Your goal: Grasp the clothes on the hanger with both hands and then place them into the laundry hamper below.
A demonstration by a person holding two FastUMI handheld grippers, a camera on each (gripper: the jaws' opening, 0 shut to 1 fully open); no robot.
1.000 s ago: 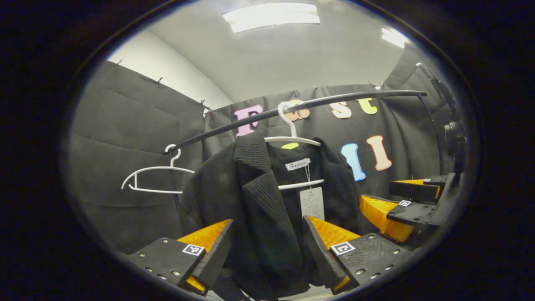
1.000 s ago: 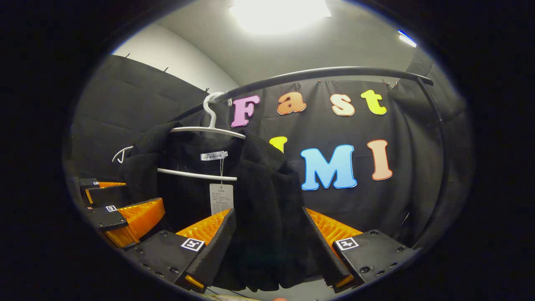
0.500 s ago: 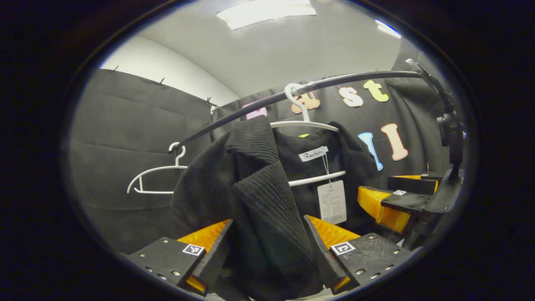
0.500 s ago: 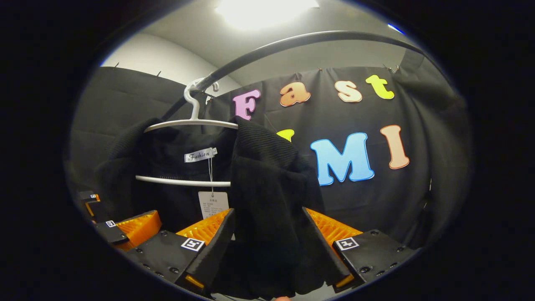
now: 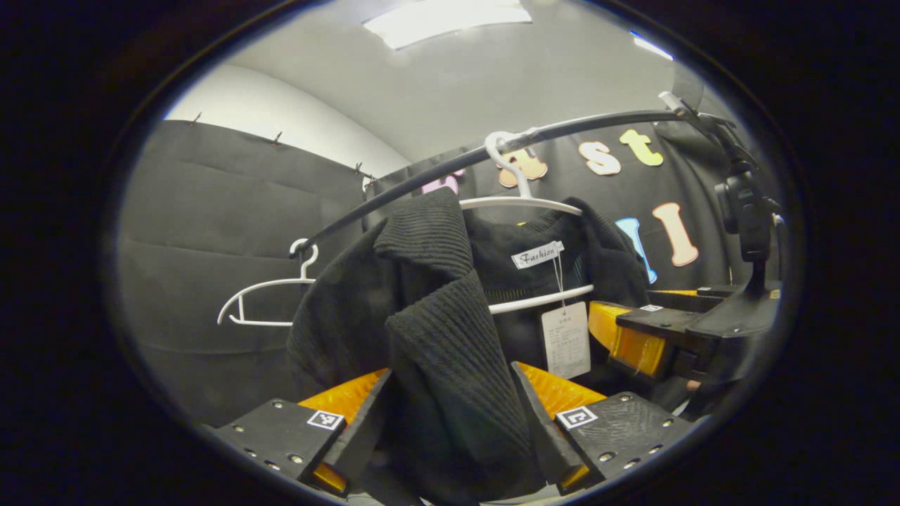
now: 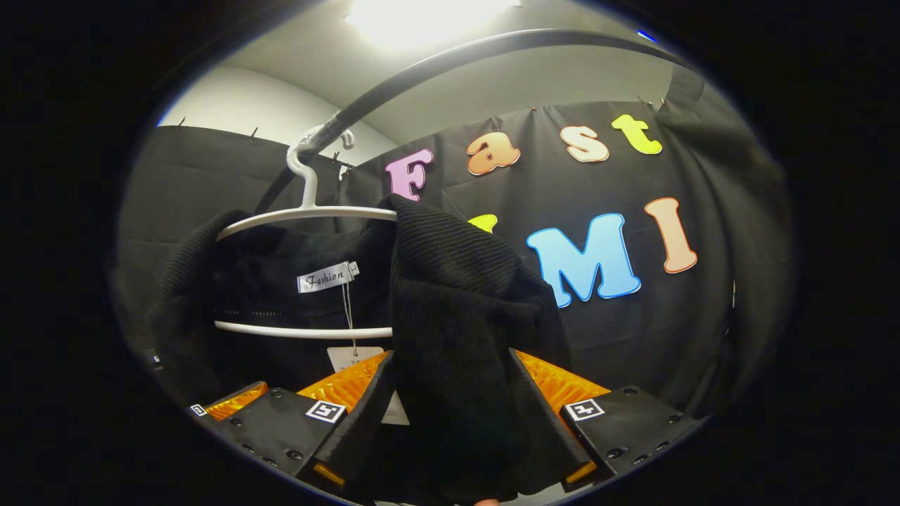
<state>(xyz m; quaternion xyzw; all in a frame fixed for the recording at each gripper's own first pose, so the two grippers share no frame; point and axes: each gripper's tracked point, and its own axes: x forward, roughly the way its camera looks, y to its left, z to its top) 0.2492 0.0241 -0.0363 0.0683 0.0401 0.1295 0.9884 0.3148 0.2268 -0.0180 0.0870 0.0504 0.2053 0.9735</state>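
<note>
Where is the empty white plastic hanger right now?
In the left gripper view, the empty white plastic hanger hangs at the left end of the black rail, just left of the black knitted jacket.

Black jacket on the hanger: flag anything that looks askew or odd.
The black jacket sits unevenly on its white hanger: both front panels are bunched forward between the claws, leaving the hanger's bars bare. A paper tag dangles inside. No damage visible.

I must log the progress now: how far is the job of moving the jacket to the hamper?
Done: left gripper and right gripper each straddle a front edge of the black jacket. In hand: closing the grasp. Left: the jacket hangs on its white hanger on the rail; lifting off and lowering remain.
</note>
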